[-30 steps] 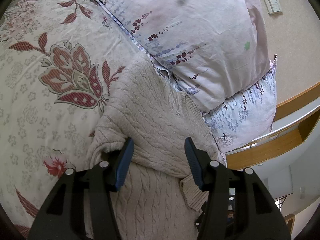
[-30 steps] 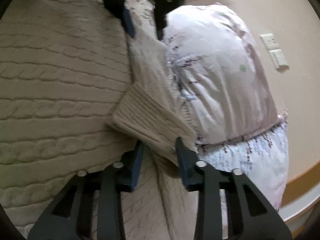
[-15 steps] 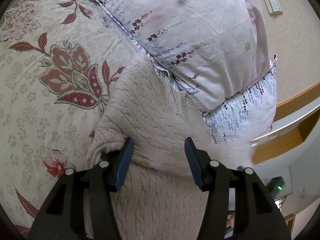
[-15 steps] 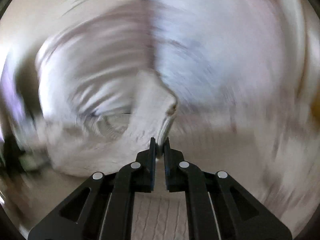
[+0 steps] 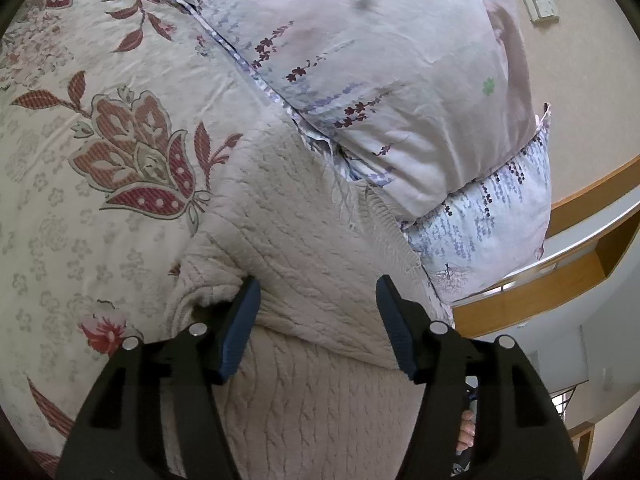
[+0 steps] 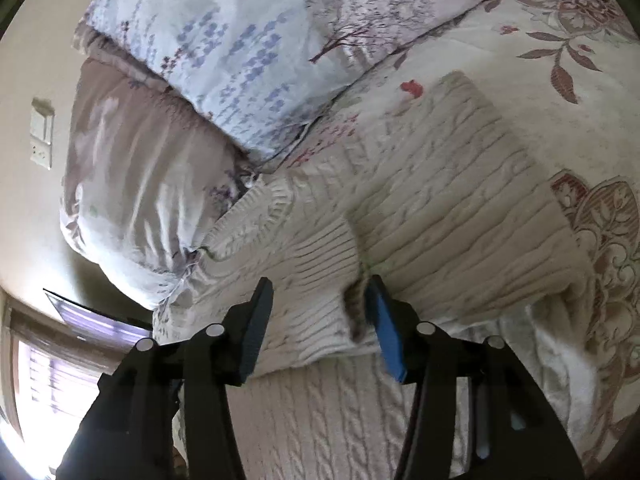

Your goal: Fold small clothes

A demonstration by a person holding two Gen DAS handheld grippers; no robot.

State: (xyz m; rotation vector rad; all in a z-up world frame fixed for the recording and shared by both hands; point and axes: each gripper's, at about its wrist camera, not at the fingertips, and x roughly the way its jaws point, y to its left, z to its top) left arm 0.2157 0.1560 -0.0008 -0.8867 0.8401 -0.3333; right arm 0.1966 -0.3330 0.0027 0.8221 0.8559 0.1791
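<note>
Folding the cable-knit sweater (image 5: 304, 232) on the floral bedspread (image 5: 80, 184), up against the pillows (image 5: 380, 60). Left gripper (image 5: 316, 320) jaws apart, just opened wider over the fold. Right gripper (image 6: 320, 320) just sprang apart; sleeve cuff (image 6: 320, 256) prob released, edge blurry.

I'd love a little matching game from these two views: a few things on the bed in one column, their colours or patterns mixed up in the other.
Things:
1. sweater
2. bedspread
3. upper pillow
4. lower pillow

Descriptions:
A. pale pink, sparse dark sprigs
B. cream with large red flowers
C. beige cable knit
D. light blue-white with hanging purple blossoms

Pairs: 1-C, 2-B, 3-A, 4-D
</note>
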